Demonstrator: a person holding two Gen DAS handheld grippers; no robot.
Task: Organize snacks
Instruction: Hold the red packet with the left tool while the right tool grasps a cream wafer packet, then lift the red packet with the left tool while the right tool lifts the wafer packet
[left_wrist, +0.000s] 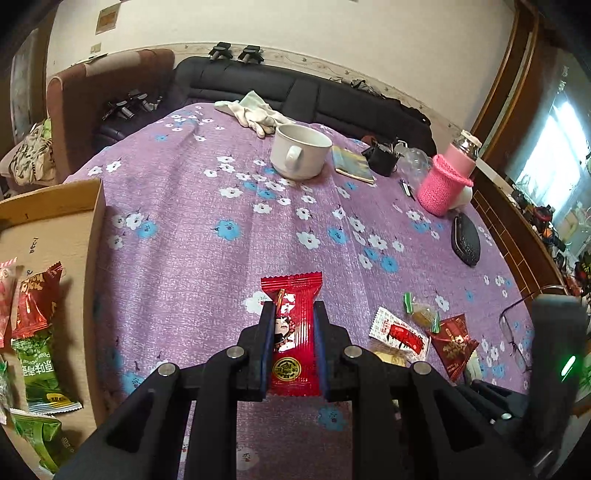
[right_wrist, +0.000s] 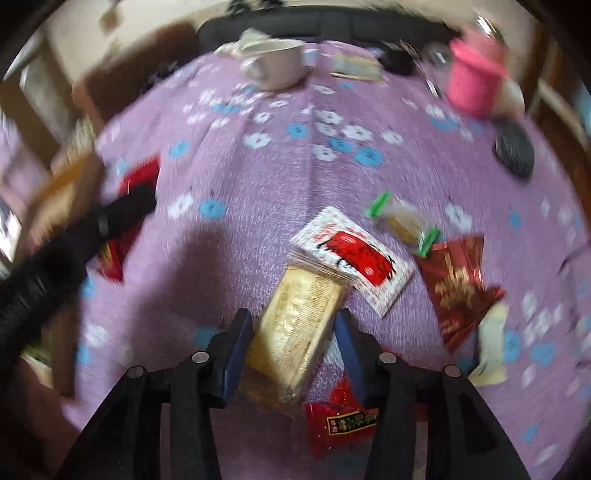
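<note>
Carrying a red candy packet (left_wrist: 291, 332) clamped upright in the left gripper (left_wrist: 293, 314), cardboard box (left_wrist: 94, 229) off to that side. Straddling a pale yellow biscuit packet (right_wrist: 299, 328) with the right gripper (right_wrist: 293, 325), jaws half open, pads not visibly pressing. Lying flat on the purple cloth (right_wrist: 258, 177), long axis slanted across the gap, nearer the right hand.

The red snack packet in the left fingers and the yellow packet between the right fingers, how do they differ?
The red packet is opaque and printed, clamped upright off the cloth. The yellow packet looks clear-wrapped, lies tilted on the cloth, and the right fingers stand apart around it. Both are small oblong snacks.
</note>
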